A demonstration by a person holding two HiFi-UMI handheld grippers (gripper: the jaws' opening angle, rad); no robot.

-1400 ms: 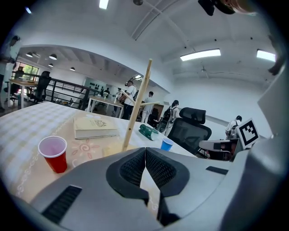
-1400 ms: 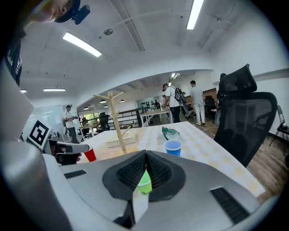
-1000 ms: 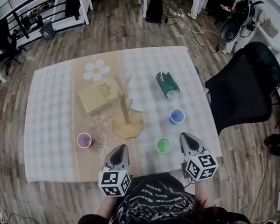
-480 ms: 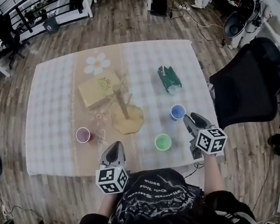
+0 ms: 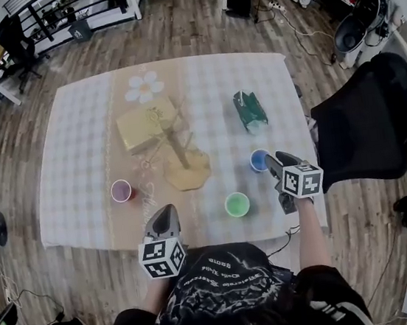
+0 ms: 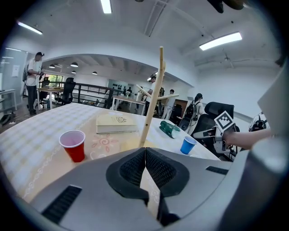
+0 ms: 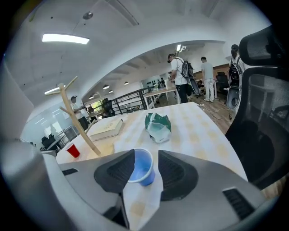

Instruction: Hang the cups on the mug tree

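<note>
Right claw [image 5: 273, 164], tilted down, jaws just spreading wide around blue cup [image 7: 141, 166]; left claw [image 6: 145, 159] closed, empty.

Bright, even light from ceiling strips [image 6: 220, 40]; strong fisheye distortion, dark vignetted corners.

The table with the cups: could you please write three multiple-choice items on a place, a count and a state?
1. The blue cup stands: A. at the jaw tips of the right gripper; B. stacked inside another cup; C. held in the air.
2. Cups on the table: A. two; B. three; C. five.
3. Jaws of the left gripper: A. wide apart; B. shut, empty; C. clamped on a cup.
Key: 1 A, it shows between jaws that have just been opening, ungripped; 2 B, red cup, green cup, blue cup; 3 B, the pads meet.
</note>
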